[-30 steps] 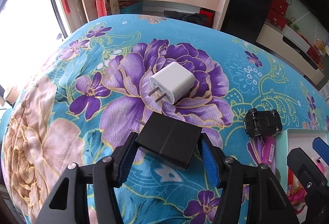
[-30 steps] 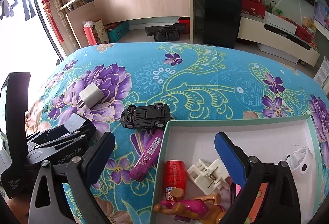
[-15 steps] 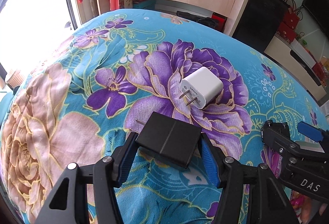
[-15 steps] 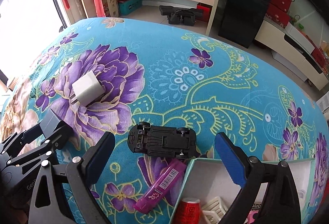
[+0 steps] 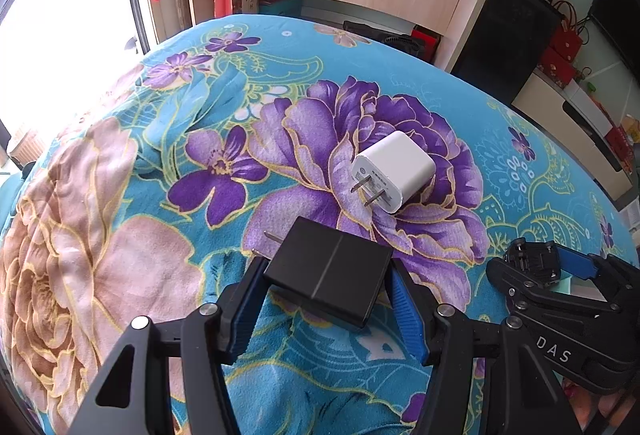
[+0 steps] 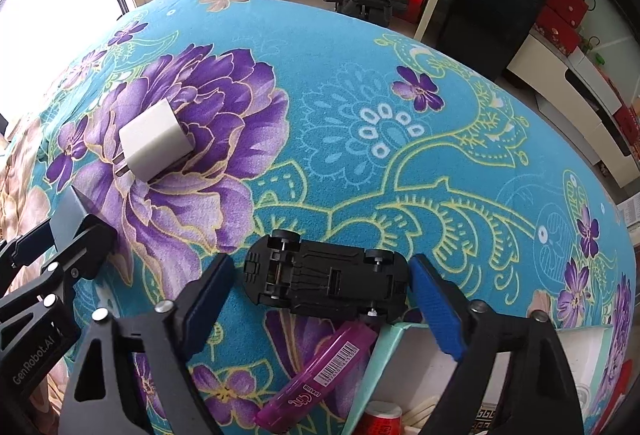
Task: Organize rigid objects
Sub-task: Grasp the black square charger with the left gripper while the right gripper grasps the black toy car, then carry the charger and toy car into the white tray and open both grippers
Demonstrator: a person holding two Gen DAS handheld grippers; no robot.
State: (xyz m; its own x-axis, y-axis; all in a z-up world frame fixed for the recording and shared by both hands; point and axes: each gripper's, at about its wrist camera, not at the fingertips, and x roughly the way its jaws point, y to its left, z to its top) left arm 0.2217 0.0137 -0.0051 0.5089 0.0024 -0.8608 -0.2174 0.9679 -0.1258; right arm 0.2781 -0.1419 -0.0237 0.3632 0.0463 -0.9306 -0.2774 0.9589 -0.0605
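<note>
My left gripper (image 5: 326, 293) is shut on a black plug adapter (image 5: 330, 273), held just above the flowered cloth. A white plug adapter (image 5: 392, 171) lies beyond it, prongs toward me; it also shows in the right wrist view (image 6: 154, 141). My right gripper (image 6: 320, 301) is open, its blue pads on either side of an upturned black toy car (image 6: 326, 277) without gripping it. The right gripper shows in the left wrist view (image 5: 560, 295) at the right.
A purple tube with a barcode (image 6: 320, 375) lies against the mint rim of a white box (image 6: 384, 351) that holds a red can (image 6: 380, 419). The left gripper body (image 6: 44, 287) stands at the left. Cabinets and shelves are beyond the table's far edge.
My right gripper has moved forward from over the box until its open fingers flank the toy car. My left gripper still holds the black adapter and has swung slightly left.
</note>
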